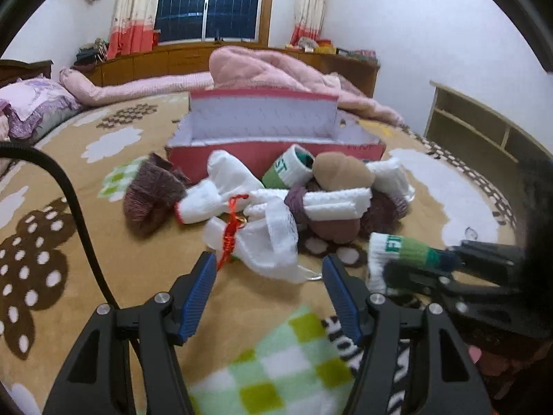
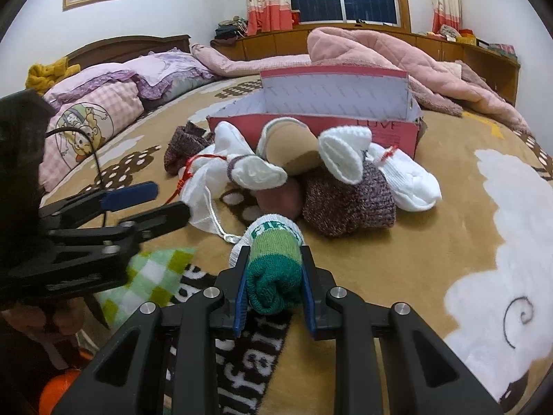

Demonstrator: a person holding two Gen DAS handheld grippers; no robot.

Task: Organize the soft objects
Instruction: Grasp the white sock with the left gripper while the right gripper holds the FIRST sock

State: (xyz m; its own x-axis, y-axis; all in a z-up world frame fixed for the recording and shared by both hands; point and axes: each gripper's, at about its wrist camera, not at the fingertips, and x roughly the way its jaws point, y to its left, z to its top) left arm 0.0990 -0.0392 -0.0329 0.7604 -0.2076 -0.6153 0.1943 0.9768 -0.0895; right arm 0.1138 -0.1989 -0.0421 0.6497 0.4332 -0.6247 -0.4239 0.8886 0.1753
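A pile of rolled socks lies on the tan blanket in front of an open red box [image 1: 242, 154] [image 2: 394, 131]: white pairs, maroon knit ones [image 1: 152, 197] [image 2: 349, 200], a tan one [image 1: 342, 171] [image 2: 293, 148]. A white mesh bag [image 1: 269, 242] [image 2: 200, 190] with a red cord sits at the pile's near edge. My left gripper [image 1: 269, 263] [image 2: 172, 197] is open, and the bag lies just ahead of its blue fingertips, untouched. My right gripper [image 2: 274, 252] is shut on a rolled green-and-white sock [image 2: 273, 269] [image 1: 397, 252], held just above the blanket near the pile.
A pink quilt [image 1: 276, 65] is heaped behind the box. Pillows [image 2: 103, 103] lie at the left by the headboard. A wooden shelf [image 1: 484, 124] stands off the bed's right side. A black cable [image 1: 79, 214] trails across the blanket at the left.
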